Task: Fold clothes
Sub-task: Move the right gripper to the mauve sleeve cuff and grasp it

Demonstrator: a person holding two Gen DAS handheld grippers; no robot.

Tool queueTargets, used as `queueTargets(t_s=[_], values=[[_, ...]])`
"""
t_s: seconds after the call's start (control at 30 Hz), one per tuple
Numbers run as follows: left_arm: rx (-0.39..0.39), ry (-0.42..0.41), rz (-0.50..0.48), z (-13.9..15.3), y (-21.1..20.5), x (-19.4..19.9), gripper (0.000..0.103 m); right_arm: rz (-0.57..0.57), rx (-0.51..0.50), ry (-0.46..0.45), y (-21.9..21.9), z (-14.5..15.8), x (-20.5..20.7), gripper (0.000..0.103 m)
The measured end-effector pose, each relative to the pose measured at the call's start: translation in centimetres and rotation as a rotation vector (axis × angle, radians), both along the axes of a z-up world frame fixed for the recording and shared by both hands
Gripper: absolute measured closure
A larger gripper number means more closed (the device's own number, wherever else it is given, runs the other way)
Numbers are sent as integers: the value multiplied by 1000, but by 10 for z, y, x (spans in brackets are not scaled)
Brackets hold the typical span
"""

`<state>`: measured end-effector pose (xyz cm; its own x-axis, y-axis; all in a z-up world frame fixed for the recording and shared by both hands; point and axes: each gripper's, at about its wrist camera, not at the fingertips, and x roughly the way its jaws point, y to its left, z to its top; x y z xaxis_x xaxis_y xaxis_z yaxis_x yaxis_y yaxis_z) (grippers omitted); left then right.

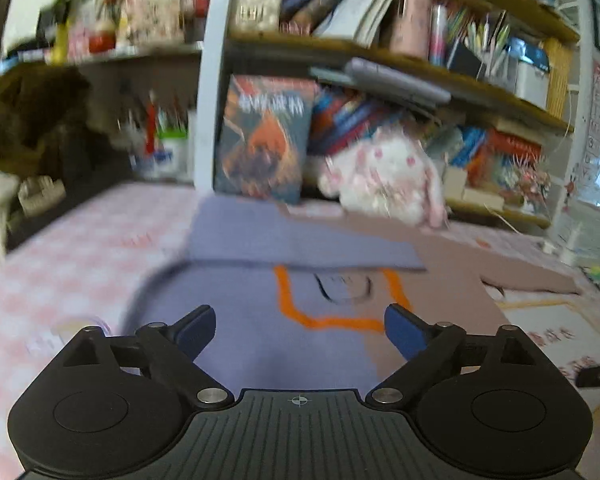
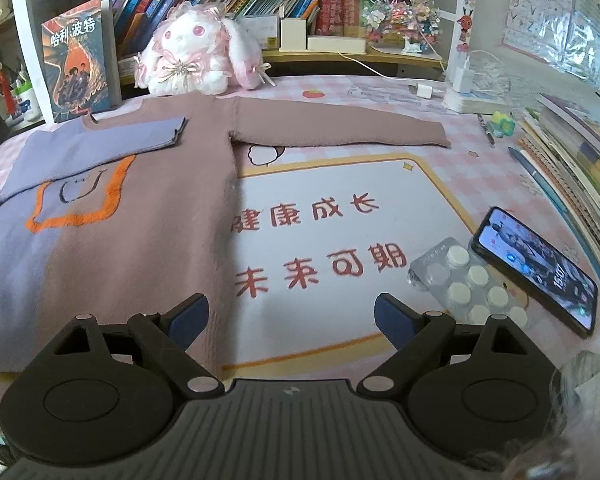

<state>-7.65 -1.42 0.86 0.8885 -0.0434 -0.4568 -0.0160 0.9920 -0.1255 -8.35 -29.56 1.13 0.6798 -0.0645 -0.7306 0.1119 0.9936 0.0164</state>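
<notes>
Sweater [image 2: 148, 216] flat on desk [image 2: 380, 92]: soft, light knit, prob. limp. Take outstretched sleeve [image 2: 340, 128] at cuff. Left gripper [image 1: 300, 330], right gripper [image 2: 292, 320] both spread, empty.

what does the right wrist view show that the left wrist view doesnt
Only the right wrist view shows the phone, the blister pack of white tablets, the stack of books at the table's right edge, the white charger and the full mauve sleeve stretched out flat. Only the left wrist view shows the upper shelf with the pink cylinder and pens. Both show the purple and mauve sweater with its purple sleeve folded across, the plush bunny, the illustrated book, and open, empty jaws.
</notes>
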Motion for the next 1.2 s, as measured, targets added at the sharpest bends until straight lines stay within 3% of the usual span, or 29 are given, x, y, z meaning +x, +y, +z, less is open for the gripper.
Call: queueTargets(t_s=[0.13, 0.4, 0.57, 0.87, 1.03, 1.2], values=[[31, 33, 16, -3, -20, 5, 9, 12, 19, -9, -18, 0, 17, 13], [62, 95, 145, -6, -73, 13, 8, 90, 59, 3, -72, -5, 64, 13], [48, 148, 211, -9, -104, 15, 8, 148, 80, 0, -106, -7, 96, 13], [51, 234, 297, -10, -132, 12, 8, 103, 151, 1, -179, -9, 159, 14], [47, 239, 307, -8, -139, 8, 8, 67, 150, 10, -206, -15, 186, 18], [44, 246, 318, -5, -143, 6, 8, 9, 179, 20, -229, -22, 204, 37]])
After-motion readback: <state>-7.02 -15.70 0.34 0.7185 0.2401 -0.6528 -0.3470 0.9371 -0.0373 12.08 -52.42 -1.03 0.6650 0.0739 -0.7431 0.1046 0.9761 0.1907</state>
